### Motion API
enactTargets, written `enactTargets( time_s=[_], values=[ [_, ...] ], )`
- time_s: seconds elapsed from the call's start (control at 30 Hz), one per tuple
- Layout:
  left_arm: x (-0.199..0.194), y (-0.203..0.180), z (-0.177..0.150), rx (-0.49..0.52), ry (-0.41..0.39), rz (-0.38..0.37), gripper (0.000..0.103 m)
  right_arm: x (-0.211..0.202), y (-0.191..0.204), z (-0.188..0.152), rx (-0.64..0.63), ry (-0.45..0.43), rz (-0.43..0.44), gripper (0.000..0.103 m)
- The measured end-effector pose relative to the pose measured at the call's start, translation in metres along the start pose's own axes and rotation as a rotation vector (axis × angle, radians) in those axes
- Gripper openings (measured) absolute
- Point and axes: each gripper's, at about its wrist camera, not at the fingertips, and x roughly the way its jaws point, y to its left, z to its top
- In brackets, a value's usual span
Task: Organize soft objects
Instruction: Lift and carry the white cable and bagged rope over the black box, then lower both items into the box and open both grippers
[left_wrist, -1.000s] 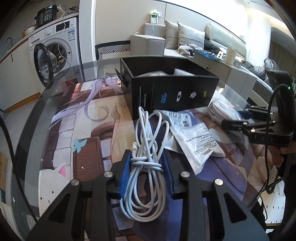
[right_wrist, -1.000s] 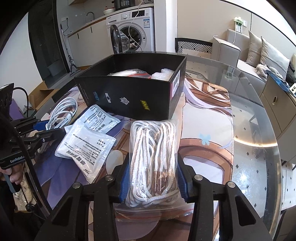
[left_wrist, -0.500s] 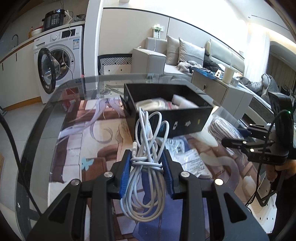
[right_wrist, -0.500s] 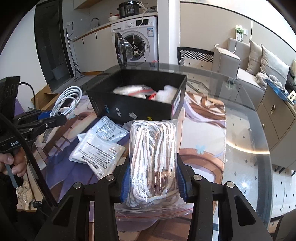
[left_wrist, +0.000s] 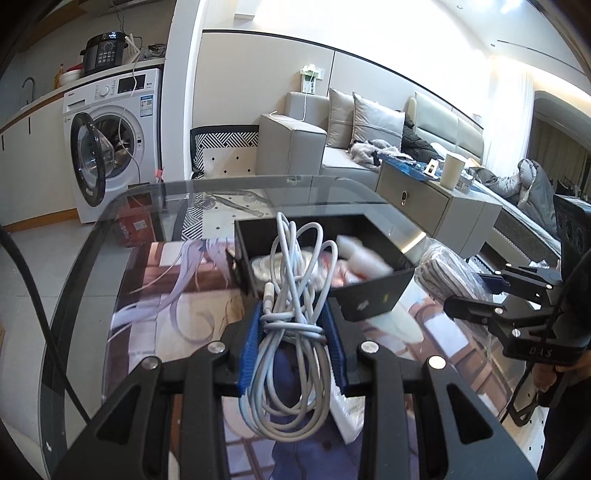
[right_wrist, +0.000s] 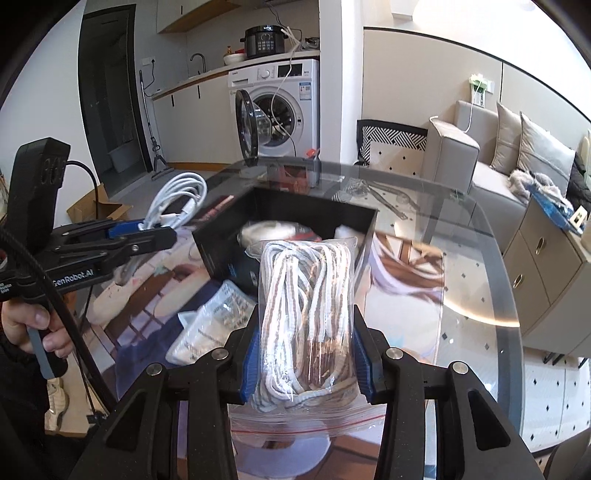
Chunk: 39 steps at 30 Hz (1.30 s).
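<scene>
Left gripper (left_wrist: 293, 341) clamped on cable (left_wrist: 291, 295), right gripper (right_wrist: 306, 354) on bagged rope (right_wrist: 306, 310); packets (right_wrist: 210, 321) only in right view; box (right_wrist: 280, 236) contents blurred

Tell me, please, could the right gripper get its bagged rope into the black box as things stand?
Probably yes. The right gripper holds the bagged rope above the table, the black box is open-topped just ahead, only partly filled, and the left gripper stays off to one side.

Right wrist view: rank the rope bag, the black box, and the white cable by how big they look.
1. Rope bag, largest, though nearest the camera, which inflates it.
2. Black box.
3. White cable, smallest.
</scene>
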Motion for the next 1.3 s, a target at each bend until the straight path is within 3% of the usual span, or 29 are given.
enactTargets(
  time_s=[0.63, 1.3],
  values=[
    [0.030, -0.002, 0.046, 0.003, -0.032, -0.014, 0.032, 0.037, -0.007, 0.048, 0.029, -0.005, 0.021, 0.042],
    [0.101, -0.007, 0.055, 0.017, 0.103, -0.007, 0.032, 0.097, -0.023, 0.073, 0.032, 0.113, -0.009, 0.042]
  ],
)
